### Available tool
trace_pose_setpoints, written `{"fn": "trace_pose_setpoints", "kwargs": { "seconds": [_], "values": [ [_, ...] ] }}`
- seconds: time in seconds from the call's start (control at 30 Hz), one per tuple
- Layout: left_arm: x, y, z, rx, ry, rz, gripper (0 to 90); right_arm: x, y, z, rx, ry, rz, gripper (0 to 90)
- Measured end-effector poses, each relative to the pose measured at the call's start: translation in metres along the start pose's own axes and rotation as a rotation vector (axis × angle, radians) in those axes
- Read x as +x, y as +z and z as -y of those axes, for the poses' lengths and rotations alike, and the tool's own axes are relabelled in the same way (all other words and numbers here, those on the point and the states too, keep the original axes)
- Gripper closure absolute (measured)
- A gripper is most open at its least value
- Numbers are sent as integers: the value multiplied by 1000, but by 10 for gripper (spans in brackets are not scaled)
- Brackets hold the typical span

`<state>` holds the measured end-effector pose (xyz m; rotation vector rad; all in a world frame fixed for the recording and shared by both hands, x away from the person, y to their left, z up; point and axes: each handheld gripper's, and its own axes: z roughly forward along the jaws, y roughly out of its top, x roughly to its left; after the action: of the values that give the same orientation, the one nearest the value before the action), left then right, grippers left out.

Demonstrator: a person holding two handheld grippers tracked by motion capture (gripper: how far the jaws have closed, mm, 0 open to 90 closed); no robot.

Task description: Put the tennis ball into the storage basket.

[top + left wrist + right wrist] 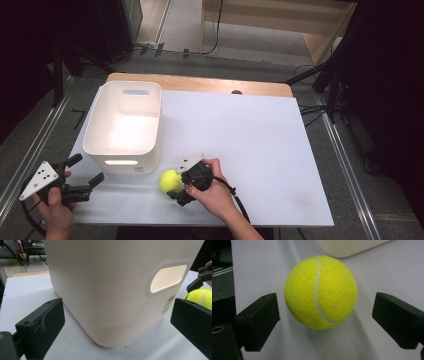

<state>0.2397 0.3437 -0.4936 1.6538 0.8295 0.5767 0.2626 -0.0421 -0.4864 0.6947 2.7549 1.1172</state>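
Tennis ball (321,292) on bench (260,150), near edge, just right of white bin (123,125). Your right tool (176,186) wide, jaws flanking ball untouched: likely lined up for grasp. Your left tool (86,176) wide, empty, parked near-left beside bin.

A bin (123,125) stands on the left part of the desk (260,145), toward its far edge. A ball (170,180) lies on the desk just before the bin's near right corner. The right tongs (179,186) sit at the ball's right, jaws spread either side of it. The left tongs (86,176) hover off the bin's near left corner, jaws apart.
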Motion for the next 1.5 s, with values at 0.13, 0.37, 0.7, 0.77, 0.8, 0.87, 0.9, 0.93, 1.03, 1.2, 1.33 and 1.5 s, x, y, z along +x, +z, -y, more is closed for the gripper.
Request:
{"fn": "trace_pose_setpoints", "kwargs": {
  "seconds": [0.13, 0.37, 0.7, 0.77, 0.8, 0.87, 0.9, 0.93, 1.03, 1.2, 1.33, 1.5],
  "values": [
    [0, 0, 0, 0, -1, 1, 0, 0, 3, -1, 7, 4, -4, 119],
    [0, 0, 0, -1, 0, 1, 0, 1, 9, -4, 16, -3, -9, 125],
    [0, 0, 0, -1, 0, 2, 0, 3, 14, -9, 16, -1, -14, 134],
    [0, 0, 0, -1, -1, 4, 0, 3, 15, -9, 21, 0, -11, 139],
    [0, 0, 0, -1, -1, 3, 0, 4, 16, -9, 22, 5, -10, 140],
    [0, 0, 0, -2, -1, 3, 0, 4, 18, -9, 26, 8, -7, 162],
    [0, 0, 0, -1, -1, 4, 0, 4, 18, -9, 28, 8, -2, 180],
    [0, 0, 0, -2, -1, 4, 0, 4, 19, -10, 32, 6, 1, 213],
    [1, 0, 0, -1, 0, 4, 0, 4, 19, -10, 32, 7, -1, 232],
    [1, 0, 0, 0, 0, 3, 0, 3, 17, -10, 39, -1, -6, 237],
    [1, 0, 0, -1, 2, 5, 0, 2, 14, -12, 30, -4, -11, 238],
    [1, 0, 0, -1, 1, 5, 0, -1, 5, -15, 16, -3, -17, 238]
  ]
}}
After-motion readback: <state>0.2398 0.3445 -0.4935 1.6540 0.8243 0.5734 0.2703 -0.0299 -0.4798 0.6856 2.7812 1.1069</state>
